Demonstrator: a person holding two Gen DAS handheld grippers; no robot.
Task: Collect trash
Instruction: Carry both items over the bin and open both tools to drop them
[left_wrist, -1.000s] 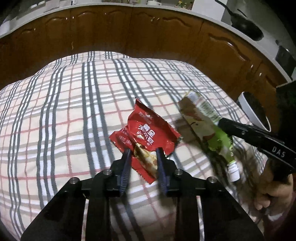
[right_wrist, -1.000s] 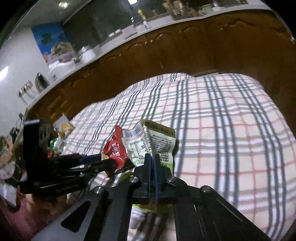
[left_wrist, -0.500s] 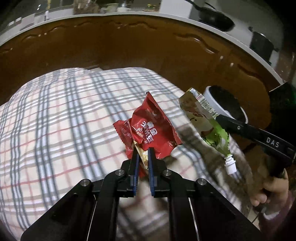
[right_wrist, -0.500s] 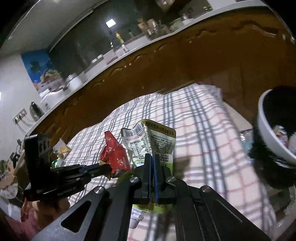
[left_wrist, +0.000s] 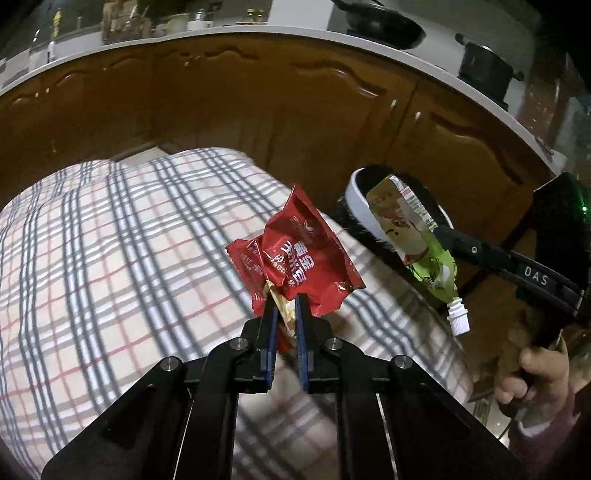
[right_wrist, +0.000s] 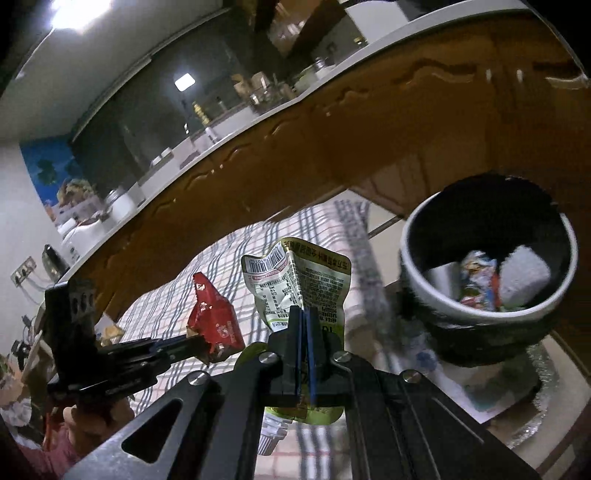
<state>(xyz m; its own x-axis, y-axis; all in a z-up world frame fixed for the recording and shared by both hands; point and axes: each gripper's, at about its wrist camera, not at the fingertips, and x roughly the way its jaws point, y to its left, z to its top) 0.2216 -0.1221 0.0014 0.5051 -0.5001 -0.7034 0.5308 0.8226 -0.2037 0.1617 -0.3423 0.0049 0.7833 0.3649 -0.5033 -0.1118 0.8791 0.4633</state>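
now both claws, clamping red wrapper (left_wrist: 303, 258) and green pouch (right_wrist: 303, 284), hang nearer the bin (right_wrist: 487, 280).

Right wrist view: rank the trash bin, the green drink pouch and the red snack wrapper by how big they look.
1. Trash bin, largest by far.
2. Green drink pouch, partly hidden behind the right claw shut on it.
3. Red snack wrapper, smallest, held in the left claw.

The pouch is nearer the camera, so its lead over the wrapper is unsure.

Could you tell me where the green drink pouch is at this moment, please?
The green drink pouch is pinched in the right gripper, lifted above the plaid cloth, right of the red wrapper and just short of the trash bin.
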